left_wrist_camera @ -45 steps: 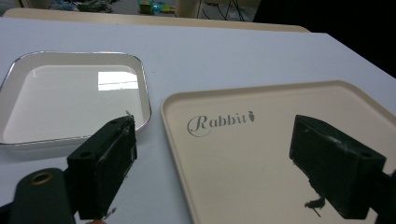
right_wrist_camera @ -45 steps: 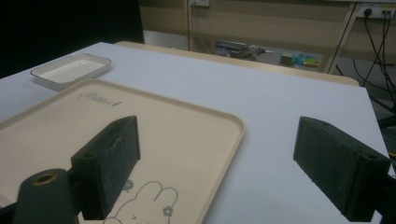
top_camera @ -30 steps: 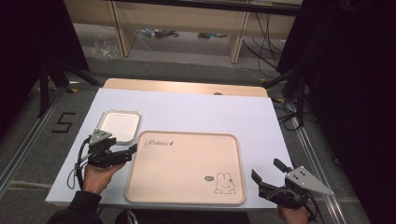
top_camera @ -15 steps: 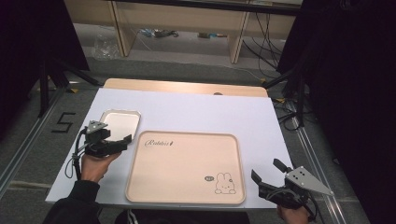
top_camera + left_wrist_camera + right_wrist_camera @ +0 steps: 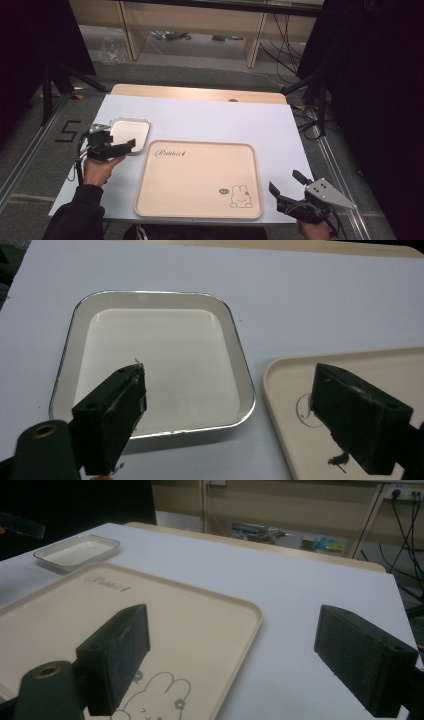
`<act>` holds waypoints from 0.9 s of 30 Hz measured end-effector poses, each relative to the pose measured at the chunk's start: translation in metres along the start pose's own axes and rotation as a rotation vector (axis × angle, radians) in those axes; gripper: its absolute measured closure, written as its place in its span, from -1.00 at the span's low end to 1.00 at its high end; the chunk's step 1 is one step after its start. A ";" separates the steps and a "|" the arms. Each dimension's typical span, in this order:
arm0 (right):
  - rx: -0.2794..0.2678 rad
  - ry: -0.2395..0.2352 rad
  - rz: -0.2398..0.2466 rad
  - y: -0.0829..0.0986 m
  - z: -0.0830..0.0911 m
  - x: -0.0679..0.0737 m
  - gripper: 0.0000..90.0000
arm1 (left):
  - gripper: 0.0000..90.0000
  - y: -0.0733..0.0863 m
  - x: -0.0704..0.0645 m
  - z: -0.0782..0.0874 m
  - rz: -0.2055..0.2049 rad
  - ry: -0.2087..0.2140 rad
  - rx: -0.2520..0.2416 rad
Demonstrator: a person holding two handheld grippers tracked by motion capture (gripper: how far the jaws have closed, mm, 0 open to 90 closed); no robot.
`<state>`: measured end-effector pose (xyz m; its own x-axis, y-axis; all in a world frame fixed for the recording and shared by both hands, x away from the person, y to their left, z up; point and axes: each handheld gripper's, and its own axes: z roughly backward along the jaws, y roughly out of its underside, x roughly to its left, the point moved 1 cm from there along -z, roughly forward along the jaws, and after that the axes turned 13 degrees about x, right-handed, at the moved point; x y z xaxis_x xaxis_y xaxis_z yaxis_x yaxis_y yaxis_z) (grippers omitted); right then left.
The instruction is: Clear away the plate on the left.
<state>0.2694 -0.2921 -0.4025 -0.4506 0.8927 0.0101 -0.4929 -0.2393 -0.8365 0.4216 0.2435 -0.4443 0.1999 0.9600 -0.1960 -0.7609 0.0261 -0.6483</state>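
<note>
Right now the left claw [image 5: 111,145] hangs spread wide and empty over the near corner of the small white dish [image 5: 129,134], which lies just ahead of it on the worktop [image 5: 210,120]. In the left gripper view one jaw sits above the dish's near rim while the other reaches over the corner of the beige rabbit tray [image 5: 350,375] to that claw's right. The dish is a rounded rectangle, its longer side running away from the claw, lying flat with its hollow facing up, just beside the tray but apart from it. The right claw [image 5: 290,192], also spread and empty, waits well apart at the tray's other near corner, so the left hand is plainly the closer one for the dish.
</note>
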 end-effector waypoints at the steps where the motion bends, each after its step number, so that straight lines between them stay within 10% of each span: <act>1: -0.004 0.001 -0.004 0.000 0.000 0.000 -0.66 | -0.68 0.000 0.002 -0.001 -0.001 -0.007 0.006; 27: 0.000 0.008 0.022 0.000 0.000 0.001 -0.66 | -0.66 -0.018 0.065 -0.028 0.118 -0.097 0.108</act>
<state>0.2693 -0.2913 -0.4030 -0.4554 0.8902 -0.0121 -0.4835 -0.2588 -0.8363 0.4657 0.2976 -0.4664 0.0492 0.9804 -0.1910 -0.8384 -0.0634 -0.5413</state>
